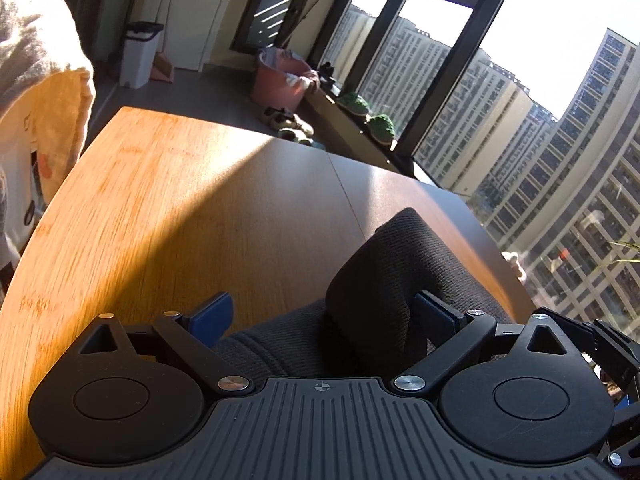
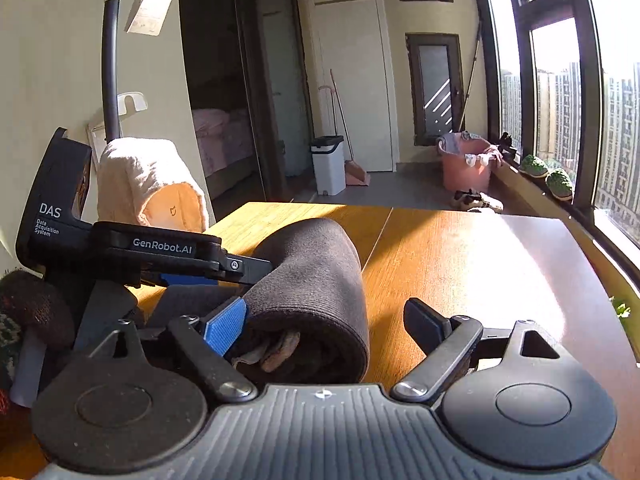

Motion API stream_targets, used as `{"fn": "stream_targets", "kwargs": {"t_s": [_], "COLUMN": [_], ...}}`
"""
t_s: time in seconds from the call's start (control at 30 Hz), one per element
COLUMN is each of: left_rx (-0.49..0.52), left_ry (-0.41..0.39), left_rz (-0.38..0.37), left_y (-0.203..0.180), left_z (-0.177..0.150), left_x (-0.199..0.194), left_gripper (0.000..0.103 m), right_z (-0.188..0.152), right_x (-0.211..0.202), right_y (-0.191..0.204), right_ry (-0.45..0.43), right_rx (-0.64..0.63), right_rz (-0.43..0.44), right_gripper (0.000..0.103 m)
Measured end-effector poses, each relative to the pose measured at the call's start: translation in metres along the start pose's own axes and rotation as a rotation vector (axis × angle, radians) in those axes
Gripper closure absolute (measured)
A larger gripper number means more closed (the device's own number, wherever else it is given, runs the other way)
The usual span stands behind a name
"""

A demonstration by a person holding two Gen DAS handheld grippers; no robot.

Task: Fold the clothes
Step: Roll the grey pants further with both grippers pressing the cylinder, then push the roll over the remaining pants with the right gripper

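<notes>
Both wrist views low, sharing table (image 1: 168,184)

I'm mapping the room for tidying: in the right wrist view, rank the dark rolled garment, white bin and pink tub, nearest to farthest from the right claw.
1. Dark rolled garment, between the right claw fingers, toward the left one.
2. White bin, on the floor beyond the table.
3. Pink tub, by the window; nearly level with the bin.

Dark grey ribbed garment (image 2: 320,280), orange-brown table (image 2: 460,260)
</notes>
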State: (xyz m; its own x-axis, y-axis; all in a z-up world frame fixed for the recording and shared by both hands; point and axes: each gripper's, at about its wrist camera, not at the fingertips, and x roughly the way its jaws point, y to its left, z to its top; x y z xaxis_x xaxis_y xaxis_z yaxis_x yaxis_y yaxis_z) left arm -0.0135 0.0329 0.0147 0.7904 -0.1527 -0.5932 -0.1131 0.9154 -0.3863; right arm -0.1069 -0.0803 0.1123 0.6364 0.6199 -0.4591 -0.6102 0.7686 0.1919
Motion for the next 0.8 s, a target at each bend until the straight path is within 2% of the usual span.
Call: {"fn": "stream_targets", "kwargs": {"t_s": [0.07, 0.13, 0.2, 0.27, 0.4, 0.43, 0.5, 0.6, 0.67, 0.73, 0.8], "left_rx": [-0.005, -0.013, -0.029, -0.046, -0.102, -0.121, -0.146, -0.121, -0.07, -0.015, -0.001], "left_ry": [-0.002, -0.012, -0.033, -0.053, -0.099, -0.108, -0.124, -0.122, -0.1, -0.074, -0.062], "left_rz": [-0.004, -0.015, -0.021, -0.031, -0.05, -0.067, -0.115, -0.149, -0.119, -0.049, -0.025], "left_y": [0.0, 0.001, 0.002, 0.005, 0.012, 0.013, 0.012, 0.002, -0.007, -0.011, -0.007], "left_z": [0.001, 0.003, 0.007, 0.011, 0.021, 0.024, 0.03, 0.032, 0.03, 0.024, 0.016], "left_x": [-0.002, -0.004, -0.007, -0.011, -0.02, -0.023, -0.029, -0.034, -0.03, -0.021, -0.016], "left_gripper": [0.003, 0.003, 0.005, 0.005, 0.005, 0.005, 0.005, 0.004, 0.004, 0.004, 0.003], "right_z": [-0.005, -0.007, -0.004, 0.006, 0.007, 0.0, -0.017, -0.046, -0.057, -0.057, -0.053], "right_x": [0.015, 0.025, 0.023, 0.017, 0.005, 0.008, 0.016, 0.023, 0.025, 0.023, 0.017], "right_y": [-0.012, -0.018, -0.022, -0.026, 0.024, 0.044, 0.071, 0.101, 0.113, 0.115, 0.112], "right_ry": [0.04, 0.055, 0.034, 0.009, -0.039, -0.036, -0.005, -0.022, -0.041, -0.038, -0.019], "right_rx": [0.122, 0.203, 0.228, 0.219, -0.235, -0.401, -0.601, -0.859, -0.958, -0.976, -0.951], "right_rz": [0.069, 0.095, 0.092, 0.06, -0.203, -0.267, -0.3, -0.348, -0.359, -0.34, -0.296], "right_gripper": [0.016, 0.032, 0.047, 0.05, 0.05, 0.049, 0.047, 0.045, 0.045, 0.044, 0.041]}}
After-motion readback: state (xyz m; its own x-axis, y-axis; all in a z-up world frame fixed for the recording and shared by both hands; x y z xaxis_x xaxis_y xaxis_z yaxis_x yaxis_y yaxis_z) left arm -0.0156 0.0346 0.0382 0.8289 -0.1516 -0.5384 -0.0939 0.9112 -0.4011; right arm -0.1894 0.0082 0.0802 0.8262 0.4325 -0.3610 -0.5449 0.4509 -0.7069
